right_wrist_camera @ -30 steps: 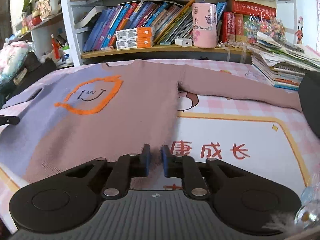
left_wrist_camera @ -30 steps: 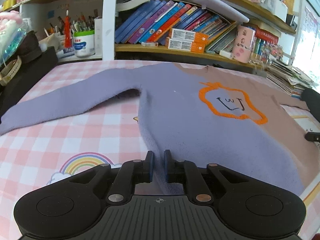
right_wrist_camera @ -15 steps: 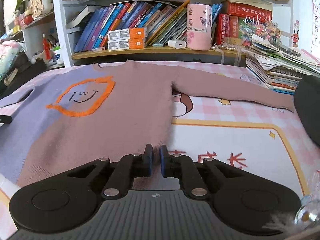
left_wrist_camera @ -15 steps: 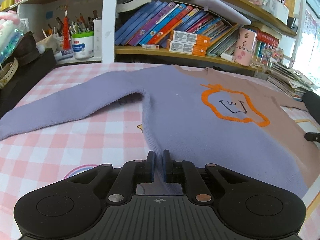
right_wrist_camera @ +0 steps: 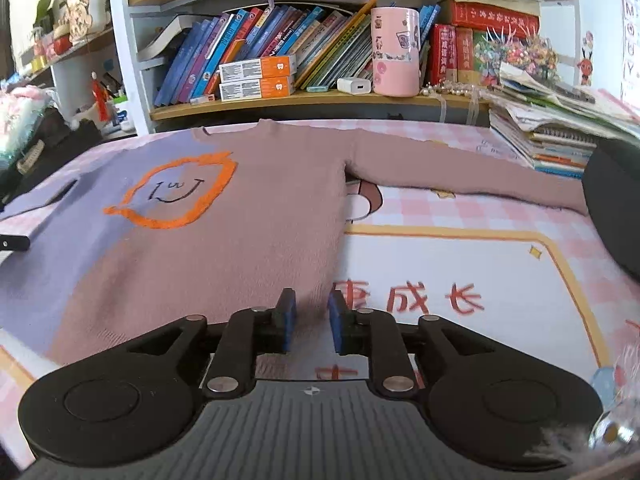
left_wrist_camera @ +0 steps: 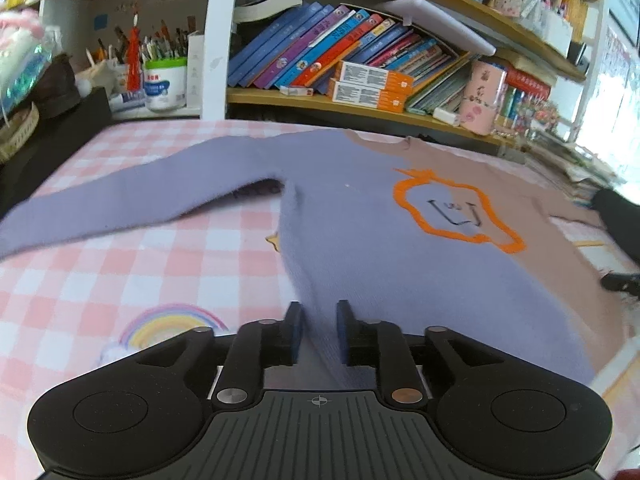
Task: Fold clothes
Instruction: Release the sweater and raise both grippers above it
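Sweater (left_wrist_camera: 360,232) flat, half purple, half brown, orange face outline; left tool (left_wrist_camera: 319,330), right tool (right_wrist_camera: 311,322) parted at hem.

- Left wrist view: low and close over the bench (left_wrist_camera: 120,264), looking forward along the left claw (left_wrist_camera: 319,328) at the sweater's (left_wrist_camera: 360,240) purple half, toward the bookshelf (left_wrist_camera: 340,100).
- Right wrist view: equally low and close, looking along the right claw (right_wrist_camera: 311,322) over the sweater's (right_wrist_camera: 260,220) brown half toward the same bookshelf (right_wrist_camera: 320,98).
- Shared ground: the orange face motif (left_wrist_camera: 456,212) (right_wrist_camera: 176,190), the orange boxes (left_wrist_camera: 372,84) (right_wrist_camera: 258,76) and the pink cup (left_wrist_camera: 482,96) (right_wrist_camera: 396,52) appear in both.
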### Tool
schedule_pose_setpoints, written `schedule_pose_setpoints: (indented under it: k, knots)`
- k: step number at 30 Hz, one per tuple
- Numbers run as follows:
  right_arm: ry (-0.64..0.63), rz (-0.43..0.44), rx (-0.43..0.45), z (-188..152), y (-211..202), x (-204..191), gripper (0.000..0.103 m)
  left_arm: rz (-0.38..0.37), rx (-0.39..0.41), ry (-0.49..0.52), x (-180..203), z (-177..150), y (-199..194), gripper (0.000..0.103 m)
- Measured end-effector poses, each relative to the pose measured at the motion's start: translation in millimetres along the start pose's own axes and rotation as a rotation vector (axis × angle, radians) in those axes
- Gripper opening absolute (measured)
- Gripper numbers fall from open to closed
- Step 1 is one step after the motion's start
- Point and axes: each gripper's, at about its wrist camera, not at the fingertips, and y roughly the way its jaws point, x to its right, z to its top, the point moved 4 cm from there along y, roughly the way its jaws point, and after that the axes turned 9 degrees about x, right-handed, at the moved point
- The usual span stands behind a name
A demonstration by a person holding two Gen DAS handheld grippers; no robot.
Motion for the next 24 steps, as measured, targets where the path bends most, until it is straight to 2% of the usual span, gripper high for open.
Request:
schedule_pose_setpoints:
  k: [1,5,6,8,9,13,24]
  knots:
    - [0.006,0.007,-0.003,-1,-3,1,0.020,-0.009,-0.001,-0.024,-1,-2,-3,0.034]
    - [0.007,0.031,-0.017,-6,-14,-3,0.020,-0.041,0.000,-0.089,2,-9,-11,0.033]
    - [0.002,0.036,-0.023,-7,-14,-4,0.020,-0.039,0.002,-0.085,4,-10,-11,0.030]
    - [-0.004,0.042,-0.029,-7,-13,-7,0.016,-0.013,0.005,-0.082,4,-10,-8,0.011]
    - [-0.005,0.043,-0.029,-7,-13,-8,0.014,0.001,0.007,-0.082,4,-10,-7,0.006]
    - [-0.019,0.048,-0.025,-8,-11,-14,0.013,0.022,0.023,-0.136,-9,-7,-2,0.005]
    - [-0.027,0.021,-0.015,-7,-7,-17,0.013,0.020,0.033,-0.121,-7,-8,1,0.005]
